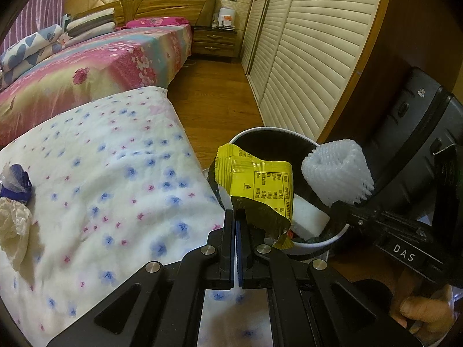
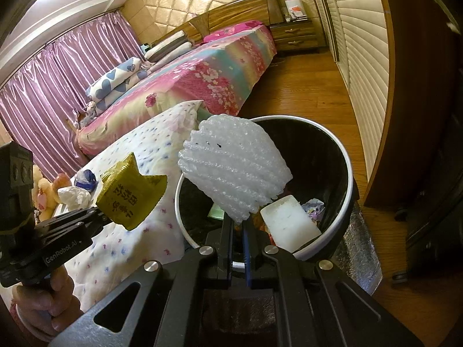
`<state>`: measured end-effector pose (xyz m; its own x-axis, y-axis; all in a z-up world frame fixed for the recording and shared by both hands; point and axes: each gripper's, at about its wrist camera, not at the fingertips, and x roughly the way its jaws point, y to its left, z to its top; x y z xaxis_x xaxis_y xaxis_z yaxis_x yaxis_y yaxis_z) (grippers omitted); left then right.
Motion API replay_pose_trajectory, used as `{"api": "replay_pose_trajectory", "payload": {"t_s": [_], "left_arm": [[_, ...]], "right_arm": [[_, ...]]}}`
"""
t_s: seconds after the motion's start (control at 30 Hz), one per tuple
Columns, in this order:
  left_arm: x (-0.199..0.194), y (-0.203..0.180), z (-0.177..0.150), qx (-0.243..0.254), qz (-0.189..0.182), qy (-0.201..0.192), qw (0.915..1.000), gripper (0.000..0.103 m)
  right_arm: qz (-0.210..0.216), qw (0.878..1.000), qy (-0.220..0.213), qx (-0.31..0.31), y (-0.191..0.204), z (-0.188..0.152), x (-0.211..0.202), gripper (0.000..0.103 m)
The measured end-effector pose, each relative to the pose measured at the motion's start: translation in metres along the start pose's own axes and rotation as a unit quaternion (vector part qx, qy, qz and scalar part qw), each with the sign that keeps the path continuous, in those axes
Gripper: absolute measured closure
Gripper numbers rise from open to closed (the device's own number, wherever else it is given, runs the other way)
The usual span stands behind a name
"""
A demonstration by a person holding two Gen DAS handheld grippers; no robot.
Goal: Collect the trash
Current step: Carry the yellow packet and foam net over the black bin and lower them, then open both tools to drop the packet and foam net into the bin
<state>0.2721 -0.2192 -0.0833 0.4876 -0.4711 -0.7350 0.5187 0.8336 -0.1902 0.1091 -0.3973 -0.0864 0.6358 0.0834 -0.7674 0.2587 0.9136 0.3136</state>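
Observation:
My left gripper (image 1: 239, 217) is shut on a yellow snack wrapper (image 1: 257, 179), which hangs over the near rim of the white-rimmed, black-lined trash bin (image 1: 292, 132). In the right wrist view that left gripper (image 2: 99, 215) holds the wrapper (image 2: 130, 193) just left of the bin (image 2: 345, 202). My right gripper (image 2: 238, 222) is shut on a white foam fruit net (image 2: 234, 167), held above the bin's opening; the left wrist view shows the net (image 1: 337, 173) over the bin's right side. A white foam block (image 2: 289, 225) and other scraps lie inside the bin.
A white flowered quilt (image 1: 110, 190) lies left of the bin, with a blue-and-clear wrapper (image 1: 16, 183) and a crumpled white tissue (image 1: 14, 225) on it. A bed (image 1: 101, 66) stands behind, a louvred wardrobe (image 1: 312, 57) on the right, wooden floor (image 1: 214, 92) between them.

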Motion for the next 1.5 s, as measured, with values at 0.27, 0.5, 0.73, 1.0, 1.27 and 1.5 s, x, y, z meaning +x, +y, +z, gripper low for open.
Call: {"api": "replay_pose_trajectory", "payload": {"t_s": [0.27,0.5,0.73,1.0,1.27,1.5], "left_arm": [[0.004,-0.005,0.006,0.005,-0.001,0.002,1.0,0.103],[0.011,-0.008,0.011,0.009,-0.003,0.004,0.9999,0.103],[0.02,-0.014,0.017,0.016,-0.003,0.007,0.9998,0.103],[0.034,-0.019,0.019,0.023,-0.001,0.016,0.9996,0.103],[0.048,-0.023,0.024,0.025,-0.003,0.029,0.9993,0.103],[0.054,-0.028,0.028,0.029,0.002,0.031,0.9991,0.103]], "right_arm": [[-0.003,1.0,-0.001,0.004,-0.005,0.003,0.001,0.098],[-0.005,1.0,0.001,0.012,-0.016,0.007,0.003,0.098],[-0.008,1.0,0.005,0.018,-0.021,0.011,0.005,0.098],[-0.009,1.0,0.006,0.026,-0.028,0.018,0.008,0.098],[-0.01,0.999,0.013,0.032,-0.032,0.02,0.012,0.098],[-0.009,0.999,0.018,0.039,-0.038,0.022,0.015,0.098]]}}
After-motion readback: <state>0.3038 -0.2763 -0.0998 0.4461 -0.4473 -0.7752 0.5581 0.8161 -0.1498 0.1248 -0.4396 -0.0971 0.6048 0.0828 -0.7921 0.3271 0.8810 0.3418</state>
